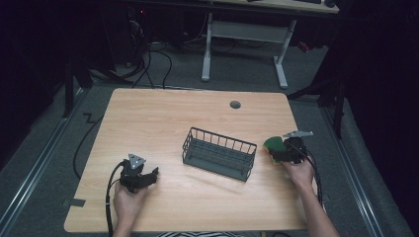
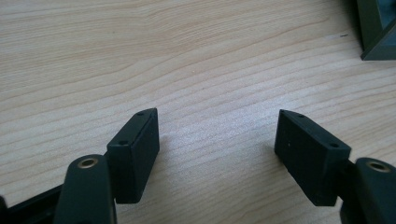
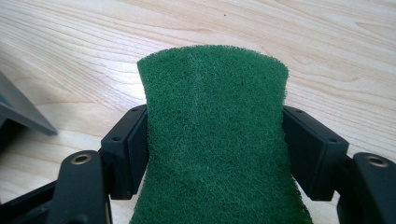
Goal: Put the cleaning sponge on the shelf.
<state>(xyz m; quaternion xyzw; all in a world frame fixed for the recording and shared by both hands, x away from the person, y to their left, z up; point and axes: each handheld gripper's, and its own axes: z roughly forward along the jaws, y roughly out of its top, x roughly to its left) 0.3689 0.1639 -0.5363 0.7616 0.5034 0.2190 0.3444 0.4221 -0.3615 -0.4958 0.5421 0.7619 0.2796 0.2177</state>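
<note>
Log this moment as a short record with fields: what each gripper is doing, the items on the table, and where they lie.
surface: wooden table
left gripper: fingers open, nothing between them, low over bare wood at the near left
right gripper: fingers pressed on both sides of the sponge, at the table's right edge
sponge: green scouring face up, pinched in at the waist by the fingers
wire basket: dark, empty, mid-table between the two grippers

Basket (image 1: 220, 154) mid-table (image 1: 163, 113), sponge (image 1: 273, 145) just right of it.
</note>
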